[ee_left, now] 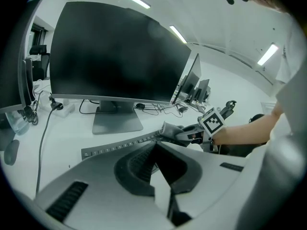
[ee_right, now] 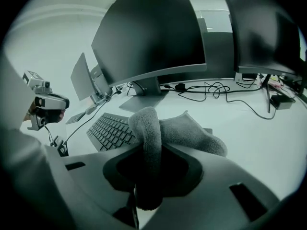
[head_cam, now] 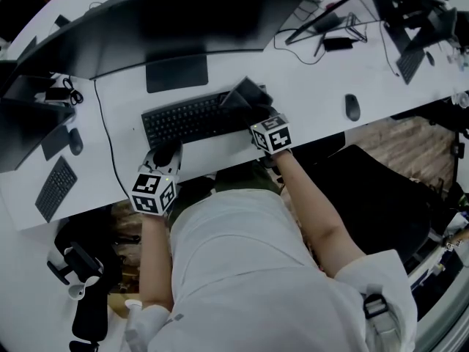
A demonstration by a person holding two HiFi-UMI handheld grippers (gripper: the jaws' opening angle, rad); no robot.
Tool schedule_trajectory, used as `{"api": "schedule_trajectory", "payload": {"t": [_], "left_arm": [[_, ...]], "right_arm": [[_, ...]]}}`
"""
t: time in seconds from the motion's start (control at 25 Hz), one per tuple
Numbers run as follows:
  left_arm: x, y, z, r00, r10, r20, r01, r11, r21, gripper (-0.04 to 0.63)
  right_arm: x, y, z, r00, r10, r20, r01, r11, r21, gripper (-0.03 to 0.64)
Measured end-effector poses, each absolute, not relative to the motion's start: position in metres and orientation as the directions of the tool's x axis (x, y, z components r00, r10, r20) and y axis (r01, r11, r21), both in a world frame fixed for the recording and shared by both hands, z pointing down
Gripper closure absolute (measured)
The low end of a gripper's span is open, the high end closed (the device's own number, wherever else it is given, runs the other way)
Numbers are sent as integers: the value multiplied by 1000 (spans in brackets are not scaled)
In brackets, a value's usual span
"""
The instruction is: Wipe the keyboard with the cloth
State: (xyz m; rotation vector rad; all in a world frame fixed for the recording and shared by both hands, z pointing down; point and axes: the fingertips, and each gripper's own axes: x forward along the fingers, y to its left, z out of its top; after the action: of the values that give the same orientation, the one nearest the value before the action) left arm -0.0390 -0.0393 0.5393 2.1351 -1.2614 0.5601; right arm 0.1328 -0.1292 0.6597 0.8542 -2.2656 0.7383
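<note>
**A:** Where is the cloth (ee_right: 188,131)?

**B:** In the right gripper (ee_right: 140,195). Its jaws are closed on one fold, and the rest bunches out ahead, over the right end of the keyboard (head_cam: 192,119) on the white desk (head_cam: 311,97).

**A:** Why hold it by a fold?

**B:** I'd say so the loose bulk makes a soft pad to drag across the keys, with the hard jaws kept off them.

**A:** And the left gripper (head_cam: 165,153)?

**B:** Its jaws are together with nothing between them. It sits at the keyboard's near left corner, well apart from the cloth. That's likely to brace the keyboard against sliding, though I can't tell whether it touches.

**A:** What's left to wipe?

**B:** The keys to the left lie uncovered, so a pass leftward seems due.
</note>
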Motion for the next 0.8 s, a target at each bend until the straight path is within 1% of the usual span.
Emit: {"api": "schedule_trajectory", "payload": {"t": [0.4,0.8], "left_arm": [[-16,-35,544,458,-628,629,-887,-372,274,594],[-18,-36,547,483,-609,629,-872,-403,279,594]], "right_arm": [[185,-148,662,-572,-447,688,-776,567,-277,521],[206,-140,666,-516,-482,708,-824,507,-255,522]]}}
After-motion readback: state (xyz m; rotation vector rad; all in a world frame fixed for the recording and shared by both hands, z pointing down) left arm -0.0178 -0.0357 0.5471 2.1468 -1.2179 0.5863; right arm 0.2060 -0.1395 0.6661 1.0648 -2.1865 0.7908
